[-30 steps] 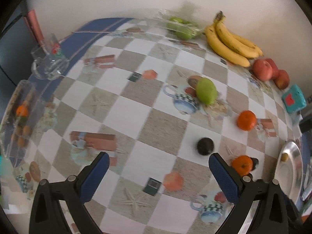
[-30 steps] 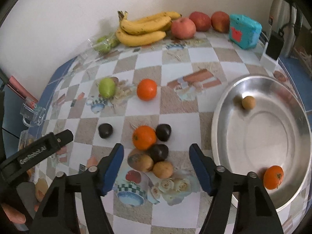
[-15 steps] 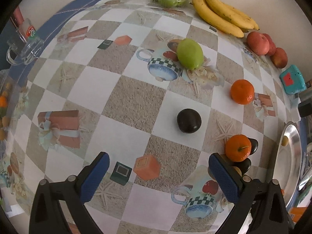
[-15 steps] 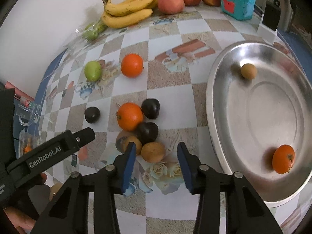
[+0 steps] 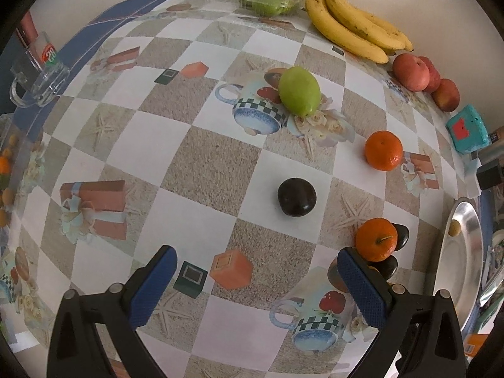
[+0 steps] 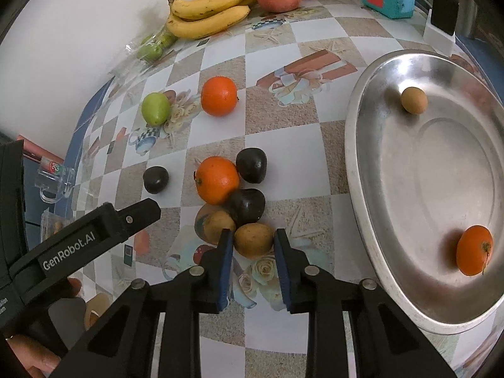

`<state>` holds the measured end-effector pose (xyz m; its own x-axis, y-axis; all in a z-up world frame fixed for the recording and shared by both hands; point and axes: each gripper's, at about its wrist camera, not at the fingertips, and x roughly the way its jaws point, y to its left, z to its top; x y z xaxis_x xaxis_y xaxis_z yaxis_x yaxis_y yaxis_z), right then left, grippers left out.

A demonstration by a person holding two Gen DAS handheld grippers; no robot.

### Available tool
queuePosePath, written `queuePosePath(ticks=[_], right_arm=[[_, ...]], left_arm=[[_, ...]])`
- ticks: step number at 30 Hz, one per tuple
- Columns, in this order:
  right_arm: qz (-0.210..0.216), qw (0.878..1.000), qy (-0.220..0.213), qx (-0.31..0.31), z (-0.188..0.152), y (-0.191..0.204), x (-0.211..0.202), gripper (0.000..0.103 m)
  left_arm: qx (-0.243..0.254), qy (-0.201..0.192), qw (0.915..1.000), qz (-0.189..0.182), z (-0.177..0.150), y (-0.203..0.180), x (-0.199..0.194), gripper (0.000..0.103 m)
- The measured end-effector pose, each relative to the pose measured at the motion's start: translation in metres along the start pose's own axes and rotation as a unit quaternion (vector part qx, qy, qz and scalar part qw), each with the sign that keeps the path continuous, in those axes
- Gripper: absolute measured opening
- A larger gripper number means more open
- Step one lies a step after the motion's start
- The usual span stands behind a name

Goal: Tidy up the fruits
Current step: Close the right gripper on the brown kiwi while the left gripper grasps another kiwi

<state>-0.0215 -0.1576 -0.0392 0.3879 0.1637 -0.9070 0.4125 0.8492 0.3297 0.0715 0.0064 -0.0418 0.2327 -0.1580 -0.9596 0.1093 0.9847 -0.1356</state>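
Two pads of your right claw point(image 6: 253, 253) have just been closing on the small brown fruit point(image 6: 253, 240) at the near edge of the pile, and now sit against its two sides with almost no gap. It looks light, firm and round, so it will likely want to squirt out if squeezed off-centre; keep the pads across its widest part, not near the top. Just beyond it, touching, lie another brown fruit point(image 6: 215, 225), a dark plum point(image 6: 247, 206) and an orange point(image 6: 217, 179), so lift straight up to avoid rolling them. Off to the claw's right waits the steel tray point(image 6: 362, 163), already holding an orange point(image 6: 474, 249) and a small brown fruit point(image 6: 413, 100). Your left claw point(image 5: 255, 286) stands wide open and empty above the tabletop point(image 5: 208, 170), with a lone plum point(image 5: 296, 197) ahead of it.
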Motion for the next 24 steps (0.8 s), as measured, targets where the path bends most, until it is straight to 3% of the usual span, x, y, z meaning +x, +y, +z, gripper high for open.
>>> queuePosePath(ticks=[7, 10, 12, 17, 20, 24], right_arm=[[-0.008, 0.999, -0.041, 0.004, 0.001, -0.005, -0.029, 0.028], [-0.013, 0.998, -0.054, 0.017, 0.002, -0.013, -0.039, 0.028], [-0.017, 0.998, -0.059, 0.025, 0.003, -0.018, -0.043, 0.028], [-0.015, 0.997, -0.071, 0.042, 0.004, -0.028, -0.053, 0.028], [-0.012, 0.996, -0.072, 0.044, 0.004, -0.030, -0.054, 0.028], [-0.008, 0.997, -0.070, 0.043, 0.003, -0.029, -0.054, 0.028]], left_arm=[[0.007, -0.013, 0.9998, -0.013, -0.003, -0.005, -0.008, 0.102], [-0.003, -0.004, 0.9993, -0.038, -0.006, -0.007, -0.007, 0.100], [0.006, 0.001, 0.9986, -0.053, -0.008, -0.013, -0.007, 0.090], [0.044, 0.008, 0.9964, -0.073, -0.015, -0.037, -0.005, 0.079], [0.069, 0.016, 0.9934, -0.090, -0.021, -0.052, -0.003, 0.067], [0.100, 0.021, 0.9915, -0.081, -0.027, -0.067, 0.001, 0.057]])
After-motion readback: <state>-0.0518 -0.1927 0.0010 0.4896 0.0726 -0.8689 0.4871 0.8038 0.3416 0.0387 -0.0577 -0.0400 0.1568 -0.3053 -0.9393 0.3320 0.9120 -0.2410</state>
